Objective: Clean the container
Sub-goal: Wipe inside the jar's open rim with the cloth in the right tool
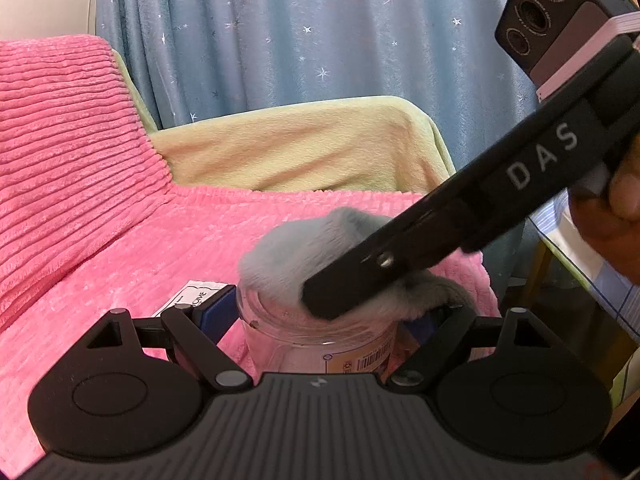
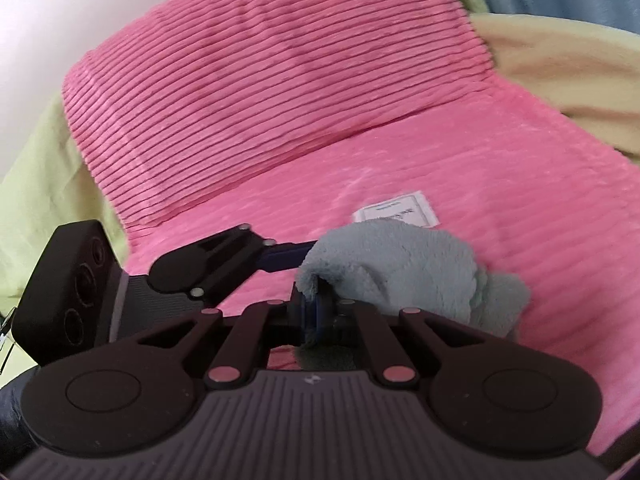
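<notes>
A clear plastic jar (image 1: 316,340) with a barcode label stands upright between the blue pads of my left gripper (image 1: 320,320), which is shut on it. A fluffy grey cloth (image 1: 296,256) bulges over and into the jar's mouth. My right gripper (image 1: 344,300) comes in from the upper right and presses down on the cloth. In the right wrist view the same grey cloth (image 2: 400,268) is bunched around my right gripper (image 2: 316,312), whose jaws stand nearly together, shut on it. The jar is hidden there under the cloth.
A pink ribbed blanket (image 1: 120,240) covers the seat and backrest, with a white tag (image 2: 400,212) sewn on it. Yellow-green fabric (image 1: 304,148) lies behind, then a blue starred curtain (image 1: 280,32). A hand (image 1: 616,216) holds the right gripper. The left gripper's body (image 2: 80,292) shows at left.
</notes>
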`<action>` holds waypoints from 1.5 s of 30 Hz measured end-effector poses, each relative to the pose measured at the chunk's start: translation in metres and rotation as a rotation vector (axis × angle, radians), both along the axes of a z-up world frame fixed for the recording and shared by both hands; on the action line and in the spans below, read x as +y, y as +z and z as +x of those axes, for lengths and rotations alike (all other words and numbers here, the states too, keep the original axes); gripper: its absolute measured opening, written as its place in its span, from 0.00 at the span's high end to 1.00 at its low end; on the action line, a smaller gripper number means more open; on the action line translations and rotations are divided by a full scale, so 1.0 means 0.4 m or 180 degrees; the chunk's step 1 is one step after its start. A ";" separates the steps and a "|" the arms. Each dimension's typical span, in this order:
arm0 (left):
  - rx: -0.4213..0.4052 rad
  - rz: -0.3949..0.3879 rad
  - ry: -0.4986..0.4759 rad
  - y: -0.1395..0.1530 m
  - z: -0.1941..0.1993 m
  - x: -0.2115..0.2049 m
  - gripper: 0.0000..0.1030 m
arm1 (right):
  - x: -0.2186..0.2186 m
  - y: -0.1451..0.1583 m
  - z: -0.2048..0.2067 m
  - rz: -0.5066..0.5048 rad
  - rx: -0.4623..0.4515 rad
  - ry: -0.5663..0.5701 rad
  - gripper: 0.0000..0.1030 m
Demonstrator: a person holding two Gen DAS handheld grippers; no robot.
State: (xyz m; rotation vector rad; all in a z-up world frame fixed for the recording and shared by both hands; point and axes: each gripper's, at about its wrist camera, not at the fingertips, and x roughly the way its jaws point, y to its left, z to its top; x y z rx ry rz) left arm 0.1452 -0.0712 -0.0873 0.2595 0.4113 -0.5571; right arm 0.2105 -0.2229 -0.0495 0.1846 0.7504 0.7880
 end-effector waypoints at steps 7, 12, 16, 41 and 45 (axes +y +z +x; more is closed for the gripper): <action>0.0001 -0.0009 0.0012 0.002 0.004 0.001 0.17 | 0.026 -0.003 0.025 0.0018 -0.0153 -0.0253 0.98; -0.0005 0.0006 0.0006 0.002 0.008 0.004 0.17 | 0.012 0.000 0.039 -0.0075 -0.0239 -0.0411 0.98; -0.0014 0.0029 0.0005 0.001 0.009 0.001 0.17 | -0.015 -0.001 0.037 -0.0119 -0.0236 -0.0464 0.98; -0.0004 0.0014 -0.0031 -0.003 0.016 0.024 0.17 | 0.033 -0.007 0.003 0.0051 -0.0016 -0.0062 0.98; 0.0000 0.0004 -0.0025 -0.004 0.016 0.023 0.17 | 0.040 -0.008 0.019 0.0061 -0.0062 -0.0157 0.98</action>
